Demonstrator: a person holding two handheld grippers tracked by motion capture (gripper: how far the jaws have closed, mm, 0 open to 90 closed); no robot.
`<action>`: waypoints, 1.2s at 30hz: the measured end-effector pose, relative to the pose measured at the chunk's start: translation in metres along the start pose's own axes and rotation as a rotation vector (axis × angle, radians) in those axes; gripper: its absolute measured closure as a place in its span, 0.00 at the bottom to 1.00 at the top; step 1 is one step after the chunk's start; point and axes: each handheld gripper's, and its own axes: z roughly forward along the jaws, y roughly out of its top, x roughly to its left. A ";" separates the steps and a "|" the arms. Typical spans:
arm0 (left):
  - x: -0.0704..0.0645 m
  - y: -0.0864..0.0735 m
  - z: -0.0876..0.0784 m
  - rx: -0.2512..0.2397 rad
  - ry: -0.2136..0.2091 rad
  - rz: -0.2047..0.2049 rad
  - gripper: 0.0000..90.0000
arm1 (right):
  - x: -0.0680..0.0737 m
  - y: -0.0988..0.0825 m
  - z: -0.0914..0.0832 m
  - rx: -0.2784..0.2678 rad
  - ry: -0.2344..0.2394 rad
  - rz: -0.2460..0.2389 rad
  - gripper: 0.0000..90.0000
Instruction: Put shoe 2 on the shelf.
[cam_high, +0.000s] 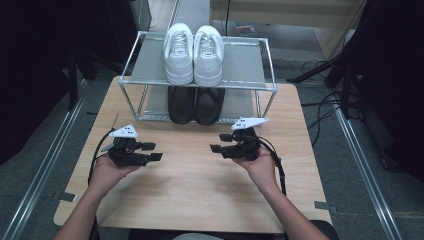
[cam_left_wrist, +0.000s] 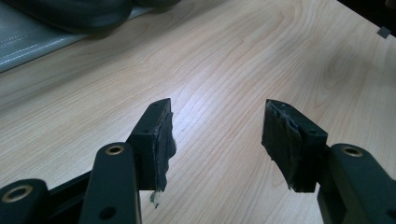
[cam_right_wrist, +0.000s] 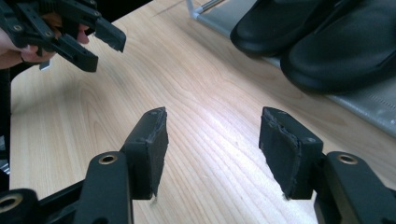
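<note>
We are holding the left claw (cam_high: 152, 151) over the pale wooden table (cam_high: 200, 200), its jaws standing wide apart with nothing between them; the black pads (cam_left_wrist: 161, 140) are looking rough and frayed at the edges, and only bare wood grain is lying beneath them. We are holding the right claw (cam_high: 220, 144) the same way, jaws spread and empty, facing the left one across a stretch of bare tabletop. Both claws are made of matte black plastic with brass-coloured rivets, and each is carrying a light grey three-cornered plate on top.

Beyond both claws a metal shoe rack (cam_high: 270, 75) is standing at the far end of the table, with a thin silvery tube frame and flat grey shelves. The black shoes (cam_high: 195, 105), smooth and rounded at the toe, are sitting side by side on the lower shelf, just ahead of the right claw and toes pointing toward us. The white sneakers (cam_high: 194, 52), laced and thick-soled, are sitting as a pair on the upper shelf directly above them. We cannot read any writing on either pair.
</note>
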 end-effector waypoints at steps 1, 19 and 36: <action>0.000 0.000 0.000 0.000 -0.003 0.000 0.48 | 0.000 -0.002 0.001 -0.001 0.001 0.000 0.48; -0.007 0.002 0.004 0.004 -0.018 0.026 0.45 | -0.004 -0.022 0.005 -0.012 0.002 0.035 0.49; -0.008 0.002 0.006 0.010 -0.032 0.020 0.43 | -0.004 -0.023 0.008 -0.003 -0.009 0.025 0.48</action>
